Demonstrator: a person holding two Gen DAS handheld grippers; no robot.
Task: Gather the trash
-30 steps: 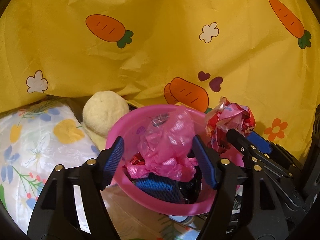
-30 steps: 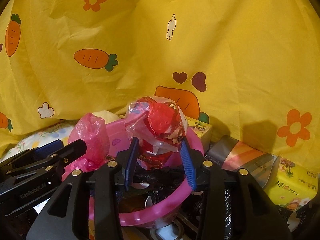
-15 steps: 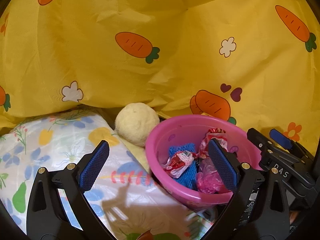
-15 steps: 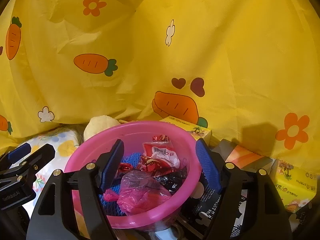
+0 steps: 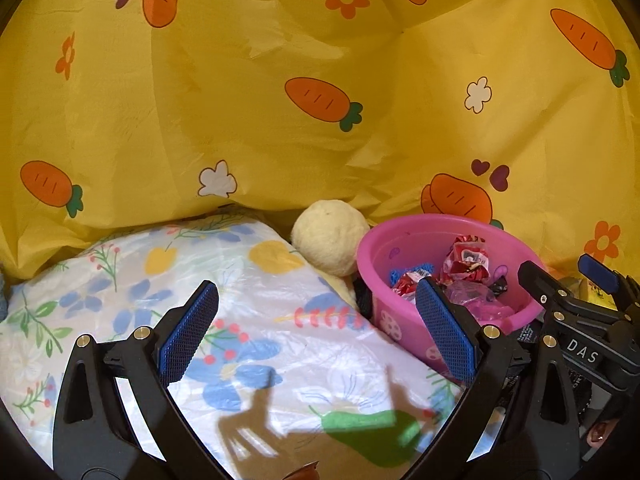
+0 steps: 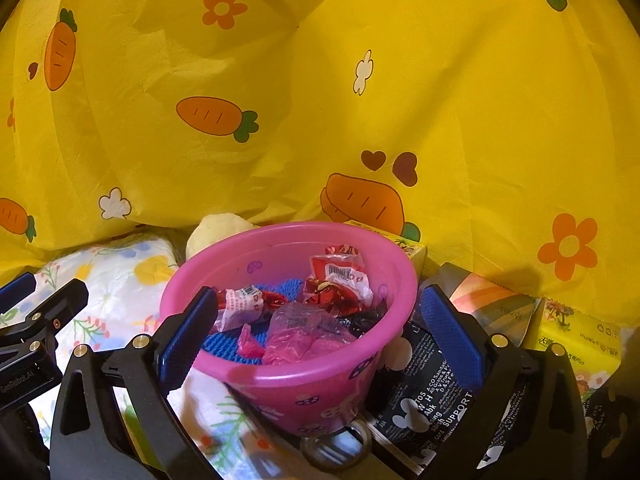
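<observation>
We are holding the left gripper [image 5: 316, 332] with its jaws spread wide and empty over the floral plastic sheet [image 5: 120, 292], the pink basin [image 5: 384, 240] sitting just to its right. Our right gripper [image 6: 320, 336], jaws just opening wide and gripping nothing, is framing that basin, where the red wrappers [image 6: 340, 280] and pink plastic bag [image 6: 296, 336] are lying ahead between its fingers.

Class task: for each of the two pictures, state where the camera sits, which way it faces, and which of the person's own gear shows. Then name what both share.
Left wrist: on the left gripper, facing the floral bag; right gripper at right edge.
Right wrist: on the right gripper, facing the pink basin of trash; left gripper at left edge.
Shared: basin, cream ball, yellow carrot cloth, all jaws open, empty.
</observation>
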